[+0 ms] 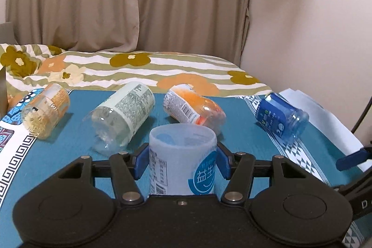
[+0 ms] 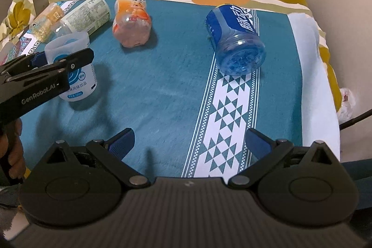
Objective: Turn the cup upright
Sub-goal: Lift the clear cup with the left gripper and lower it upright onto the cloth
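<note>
"GenRobot.AI" printed on the left claw (image 2: pixel 59 66).

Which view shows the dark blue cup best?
The right wrist view: the dark blue cup lies on its side near the middle, label and base plain. The left wrist view shows it smaller, near the right edge.

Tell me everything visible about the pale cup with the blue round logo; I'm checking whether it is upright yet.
The pale cup is a translucent, bluish-white plastic tumbler with a blue circular logo and printed label. It stands upright, open mouth up, on the teal cloth. The left claw is shut on its sides, a blue pad pressing each flank. Nothing else touches it; the other cups lie on their sides behind.
</note>
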{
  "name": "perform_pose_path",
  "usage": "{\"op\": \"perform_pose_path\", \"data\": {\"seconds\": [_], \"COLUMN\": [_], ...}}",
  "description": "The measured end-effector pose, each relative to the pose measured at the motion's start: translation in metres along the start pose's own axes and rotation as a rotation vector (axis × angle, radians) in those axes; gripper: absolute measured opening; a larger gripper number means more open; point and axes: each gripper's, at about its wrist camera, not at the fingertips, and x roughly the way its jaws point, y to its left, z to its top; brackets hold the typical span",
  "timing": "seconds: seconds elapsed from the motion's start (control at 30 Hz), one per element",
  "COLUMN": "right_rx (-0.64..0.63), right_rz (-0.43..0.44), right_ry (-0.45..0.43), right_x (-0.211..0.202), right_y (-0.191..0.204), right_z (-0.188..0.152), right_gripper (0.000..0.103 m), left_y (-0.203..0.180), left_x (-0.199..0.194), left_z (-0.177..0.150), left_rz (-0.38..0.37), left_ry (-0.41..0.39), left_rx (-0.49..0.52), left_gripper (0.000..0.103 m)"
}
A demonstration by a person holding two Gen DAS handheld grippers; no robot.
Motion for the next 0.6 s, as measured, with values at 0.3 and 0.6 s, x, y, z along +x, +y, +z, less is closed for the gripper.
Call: {"op": "perform_pose_path", "data": {"seconds": [0.3, 0.6], "right_rx": [0.003, 0.042], "right_rz": [-0.007, -0.022], "right_ry": [-0.012, -0.041], "right_x": [-0.008, -0.018], "right_y": [0.007, 0.009], "right_z": [-0.003, -0.008], "right_gripper": [0.103, 0.103], "left_y": [-0.004, -0.005], "left_x": [-0.004, -0.001], "left_z": [0.002, 0.005], "left_rz": [0.011, 0.016], "left_ry": [0.073, 0.101], "left_rx": [0.059, 0.104], "left_gripper": [0.065, 0.098]}}
